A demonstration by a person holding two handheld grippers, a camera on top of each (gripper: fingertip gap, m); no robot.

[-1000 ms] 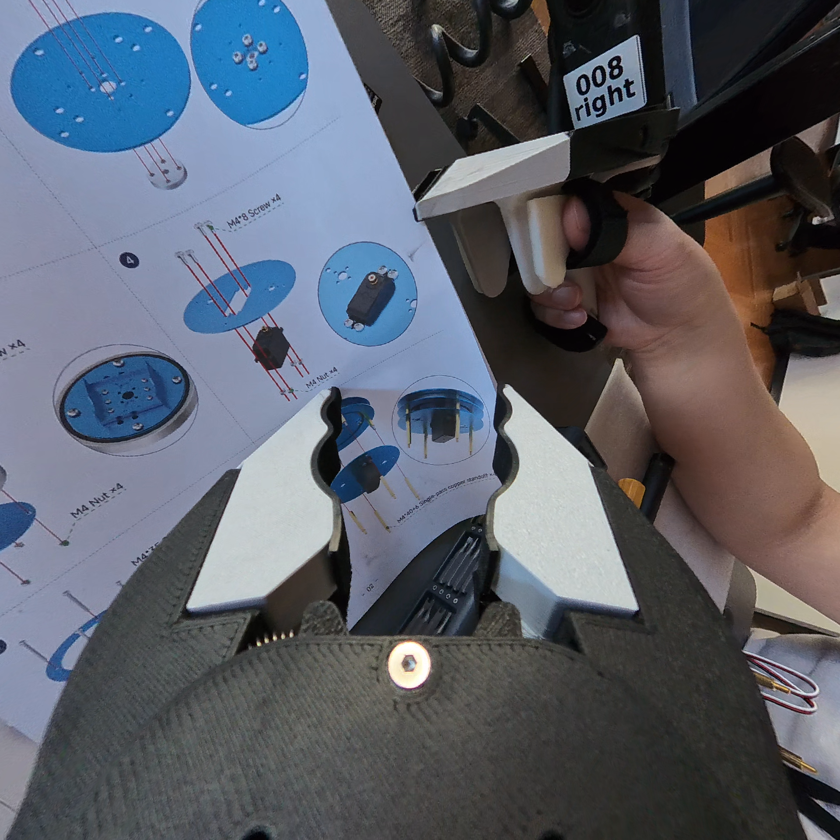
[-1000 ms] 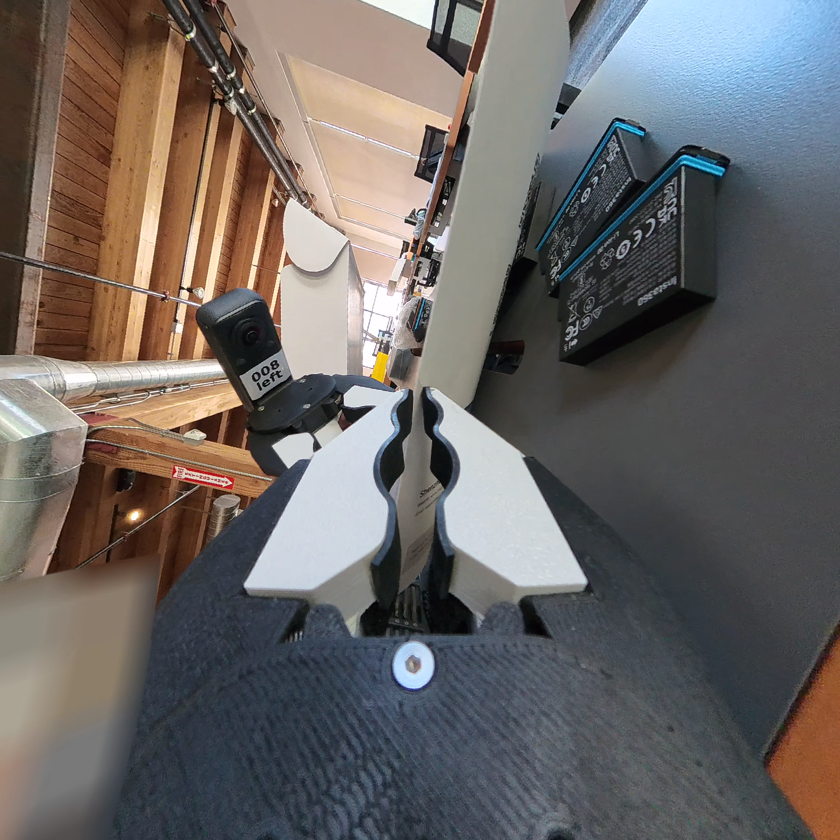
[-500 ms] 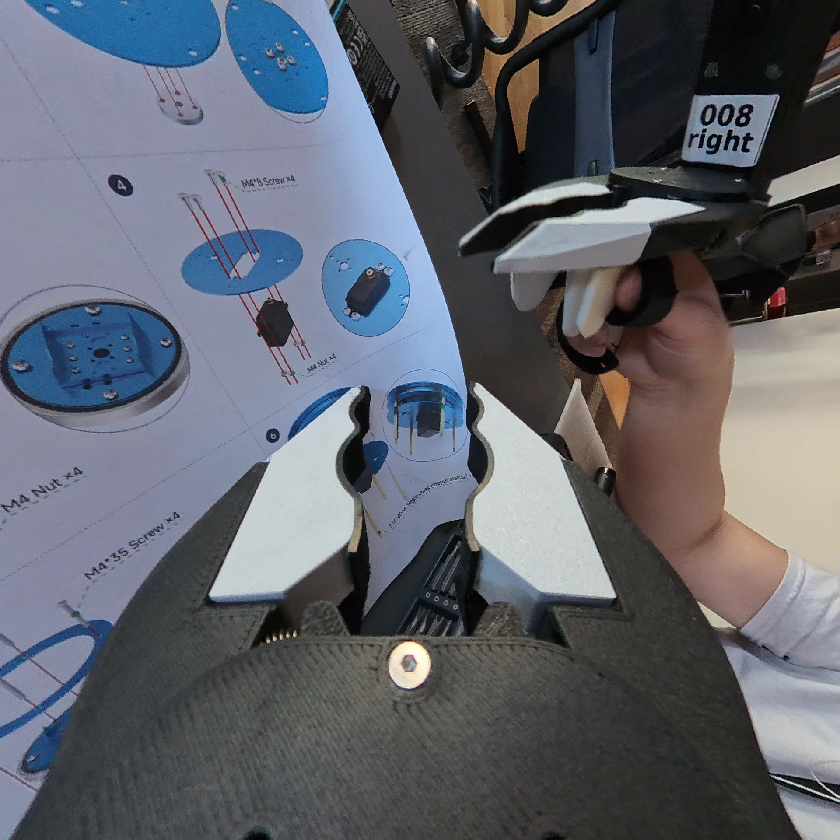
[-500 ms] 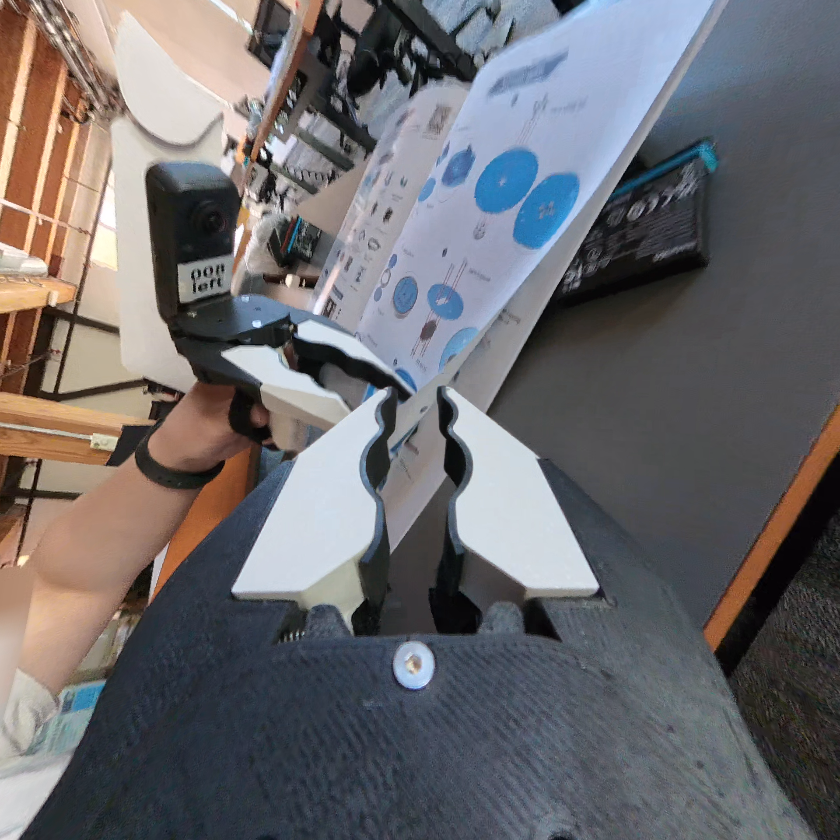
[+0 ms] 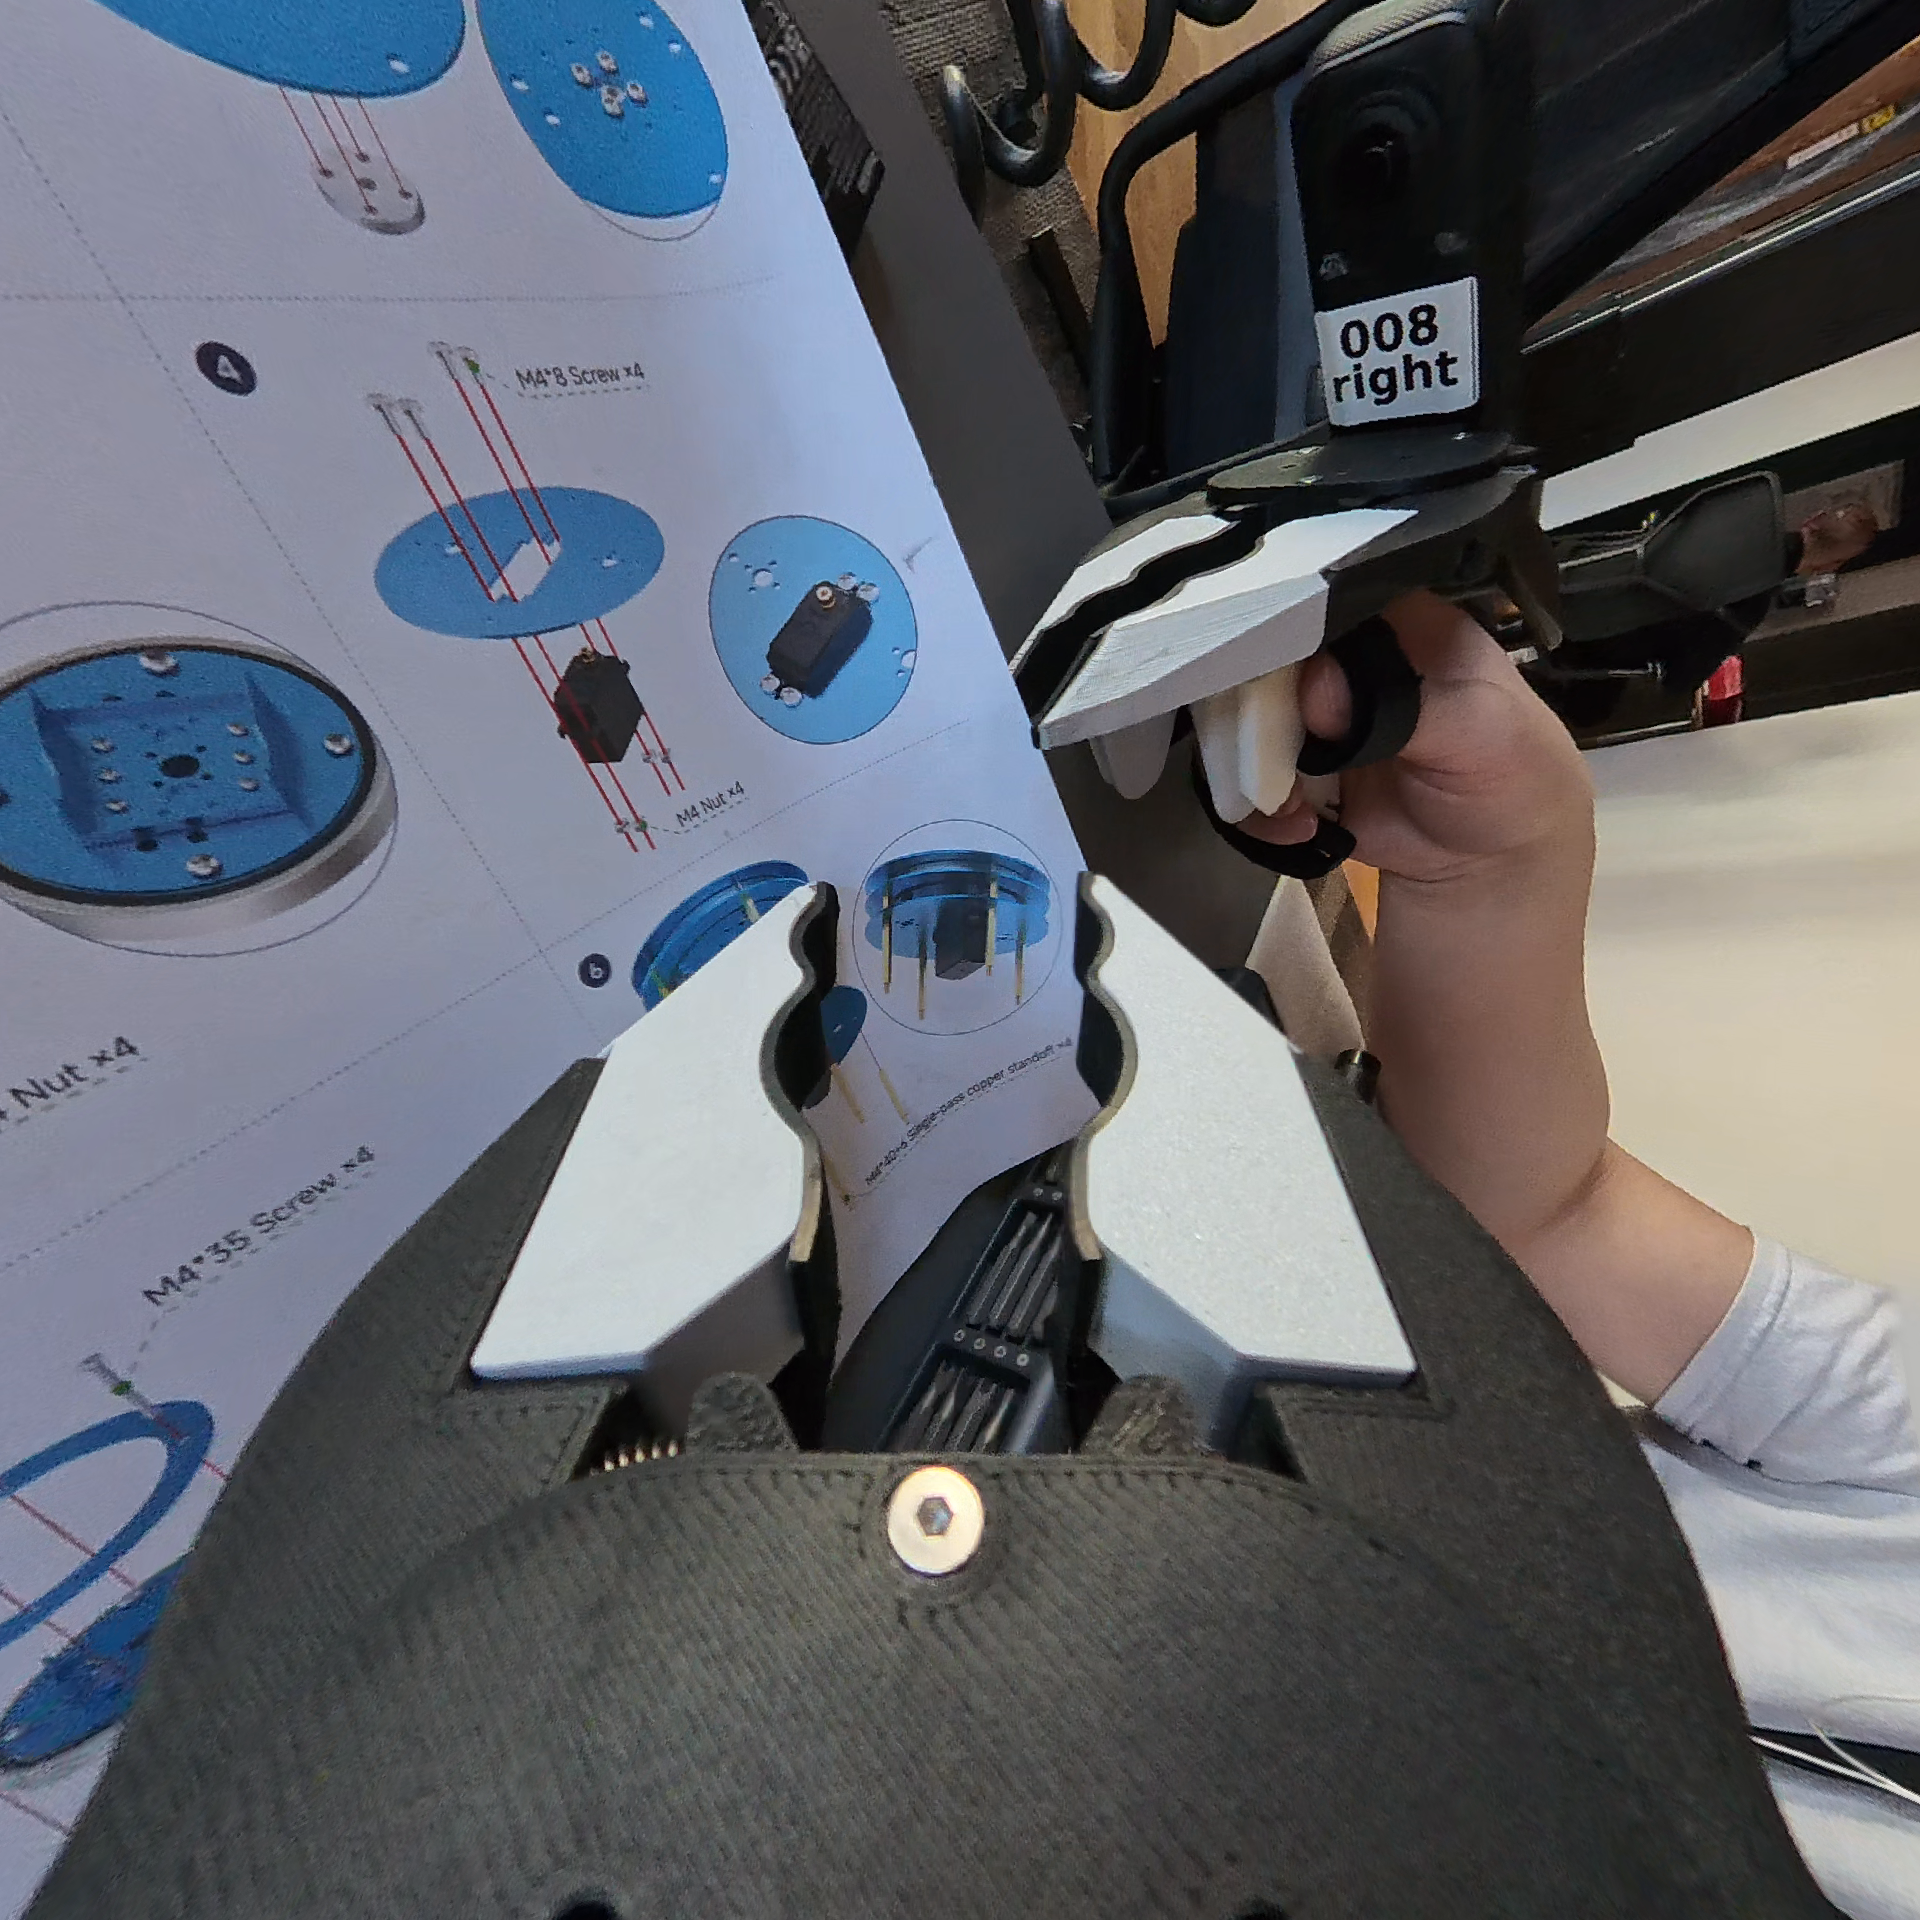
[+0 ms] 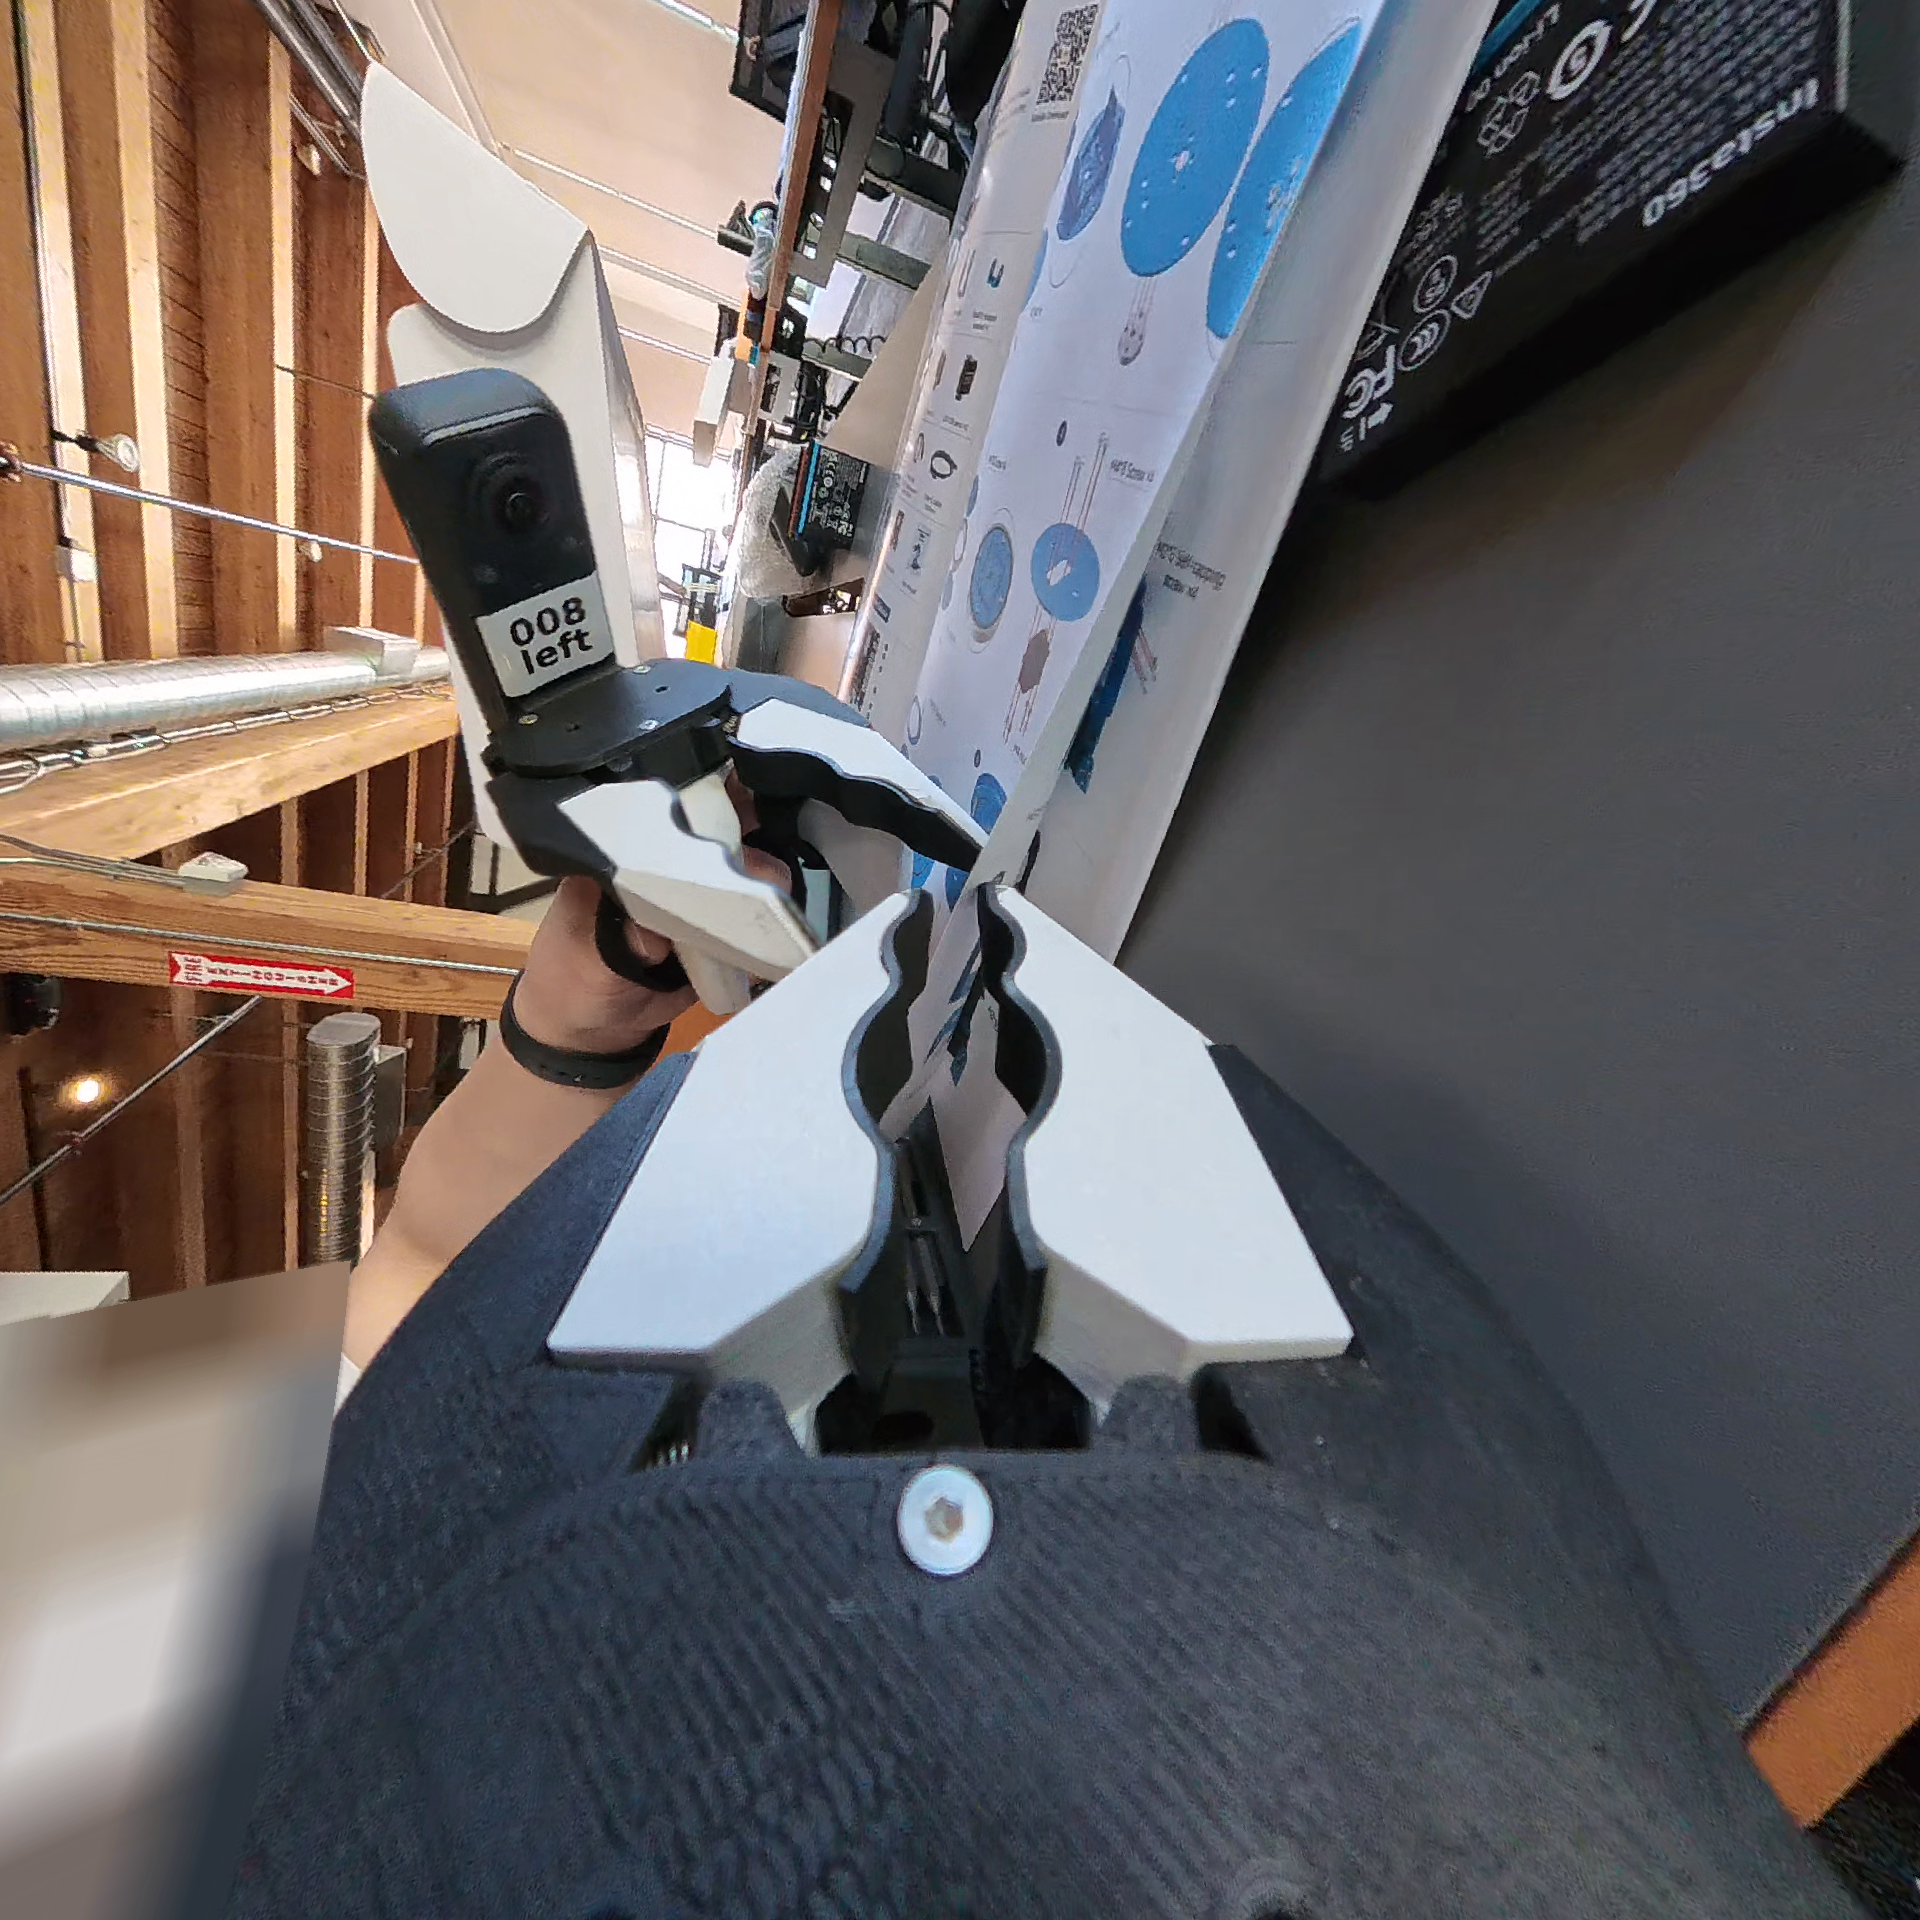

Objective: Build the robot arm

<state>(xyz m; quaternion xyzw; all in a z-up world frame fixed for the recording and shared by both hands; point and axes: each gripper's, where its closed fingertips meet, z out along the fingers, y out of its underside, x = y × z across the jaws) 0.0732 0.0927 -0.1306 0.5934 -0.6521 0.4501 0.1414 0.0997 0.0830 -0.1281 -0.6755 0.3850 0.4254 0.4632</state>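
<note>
**Left gripper.** In the left wrist view the left gripper (image 5: 951, 904) has its jaws moderately wide. The near right corner of the instruction sheet (image 5: 623, 644) lies in the gap, and neither finger visibly presses on it. Below the corner, a black case of screwdriver bits (image 5: 997, 1309) shows between the finger bases.

**Right gripper.** In the right wrist view the right gripper (image 6: 951, 904) has its jaws narrow and closed on the sheet's edge. The paper runs through the tips and back down the slot.

**Sheet position.** The sheet is lifted off the dark grey table (image 6: 1558, 935) and slants up toward the far side. Its printed face, with blue disc diagrams, is turned to the left.

**Left wrist view only.**
- The printed face appears in full detail.
- The right gripper is seen from outside, at the sheet's right edge.
- The hand (image 5: 1455, 769) on its trigger is visible, with a white sleeve (image 5: 1787, 1371) on that arm.

**Right wrist view only.**
- The sheet appears nearly edge-on.
- A black battery pack (image 6: 1610, 208) lies on the table at far right.
- The table has an orange edge.
- The left gripper is seen from outside, with the other hand (image 6: 592, 966) holding it and a black wristband (image 6: 571, 1060) on that wrist.
- Wooden beams and a metal duct (image 6: 208, 686) stand to the left.
</note>
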